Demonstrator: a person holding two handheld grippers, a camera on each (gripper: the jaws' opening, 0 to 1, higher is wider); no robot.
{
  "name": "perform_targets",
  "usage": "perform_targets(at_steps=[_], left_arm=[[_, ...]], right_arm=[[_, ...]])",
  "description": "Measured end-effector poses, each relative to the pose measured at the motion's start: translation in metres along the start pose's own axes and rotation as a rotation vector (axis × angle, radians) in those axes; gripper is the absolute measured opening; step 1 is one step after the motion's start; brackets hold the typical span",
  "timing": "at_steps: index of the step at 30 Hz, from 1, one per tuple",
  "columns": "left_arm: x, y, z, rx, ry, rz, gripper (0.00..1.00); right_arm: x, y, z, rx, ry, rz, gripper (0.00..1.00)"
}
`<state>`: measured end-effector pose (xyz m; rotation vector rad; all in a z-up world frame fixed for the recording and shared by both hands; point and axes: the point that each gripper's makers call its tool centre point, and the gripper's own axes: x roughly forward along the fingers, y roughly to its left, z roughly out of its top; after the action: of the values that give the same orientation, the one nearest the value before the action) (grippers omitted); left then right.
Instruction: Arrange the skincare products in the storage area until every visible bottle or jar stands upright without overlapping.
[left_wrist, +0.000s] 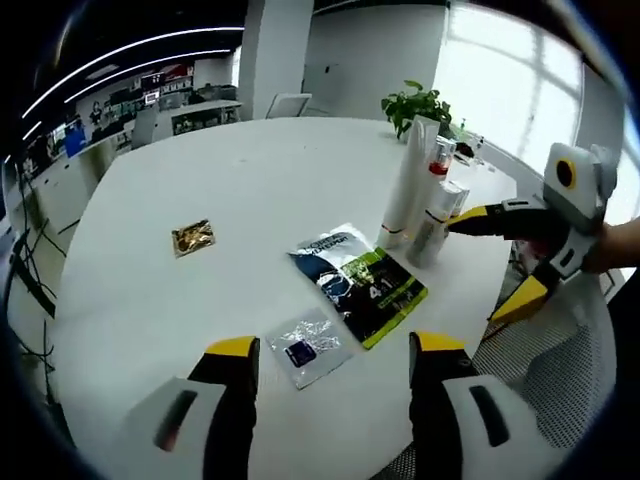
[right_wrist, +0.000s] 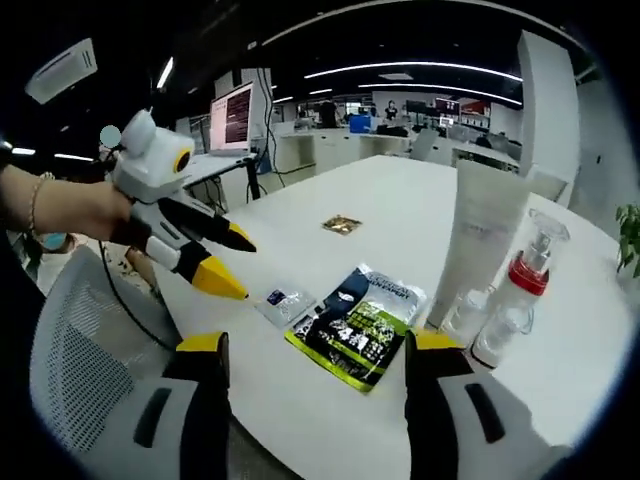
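A tall white tube (left_wrist: 408, 185) (right_wrist: 485, 240) stands upright on the round white table (left_wrist: 250, 180). Beside it stand a clear pump bottle with a red collar (left_wrist: 440, 160) (right_wrist: 520, 290) and a small silvery bottle (left_wrist: 432, 225) (right_wrist: 465, 310). A green-and-black pouch (left_wrist: 360, 280) (right_wrist: 360, 320) lies flat, with a small clear sachet (left_wrist: 305, 350) (right_wrist: 285, 303) next to it. My left gripper (left_wrist: 334, 345) (right_wrist: 245, 270) is open over the table's near edge. My right gripper (left_wrist: 475, 270) (right_wrist: 320, 342) is open, its upper jaw tip close to the silvery bottle.
A gold sachet (left_wrist: 193, 238) (right_wrist: 341, 224) lies alone further in on the table. A potted plant (left_wrist: 420, 105) stands behind the bottles. A mesh-backed chair (right_wrist: 90, 350) (left_wrist: 560, 370) sits at the table's edge. Desks and monitors fill the room behind.
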<state>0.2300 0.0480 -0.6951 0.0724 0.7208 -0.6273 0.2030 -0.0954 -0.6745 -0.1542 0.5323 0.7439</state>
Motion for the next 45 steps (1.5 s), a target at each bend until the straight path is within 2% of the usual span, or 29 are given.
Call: perform_targets(at_steps=[3,4,8,13,16,24,28,31,35,42,45], left_arm=[[-0.005,-0.002,0.002,-0.019,-0.017,0.004,0.66],[-0.006,0.003,0.003,-0.027,-0.03,0.005,0.68],[-0.014,0.002,0.01,-0.041,-0.051,0.018,0.72],[-0.021,0.009,0.012,-0.056,-0.078,0.028,0.76],[-0.024,0.017,0.007,-0.075,-0.076,0.036,0.78],[-0.038,0.016,-0.001,-0.109,-0.109,0.059,0.86],[-0.042,0.013,-0.007,-0.107,-0.107,0.056,0.93],[-0.046,0.01,-0.006,-0.116,-0.117,0.055,0.95],[-0.044,0.013,-0.01,-0.094,-0.097,0.068,0.97],[-0.038,0.015,-0.003,-0.076,-0.08,0.058,0.99],[-0.03,0.017,-0.001,-0.048,-0.054,0.048,0.99]], right_arm=[[-0.008,-0.007,-0.004,0.021,0.001,-0.025,0.77],[-0.01,-0.009,-0.004,0.026,-0.002,-0.032,0.78],[-0.023,-0.021,-0.002,0.065,-0.01,-0.07,0.81],[-0.037,-0.03,-0.001,0.089,-0.007,-0.092,0.86],[-0.047,-0.04,-0.002,0.102,-0.012,-0.121,0.89],[-0.058,-0.058,-0.003,0.148,-0.035,-0.175,0.93],[-0.06,-0.068,-0.007,0.175,-0.036,-0.206,0.95],[-0.062,-0.071,-0.006,0.19,-0.047,-0.22,0.97],[-0.061,-0.076,-0.006,0.192,-0.055,-0.232,1.0],[-0.062,-0.077,-0.007,0.189,-0.056,-0.236,1.0],[-0.062,-0.078,-0.009,0.189,-0.054,-0.243,0.99]])
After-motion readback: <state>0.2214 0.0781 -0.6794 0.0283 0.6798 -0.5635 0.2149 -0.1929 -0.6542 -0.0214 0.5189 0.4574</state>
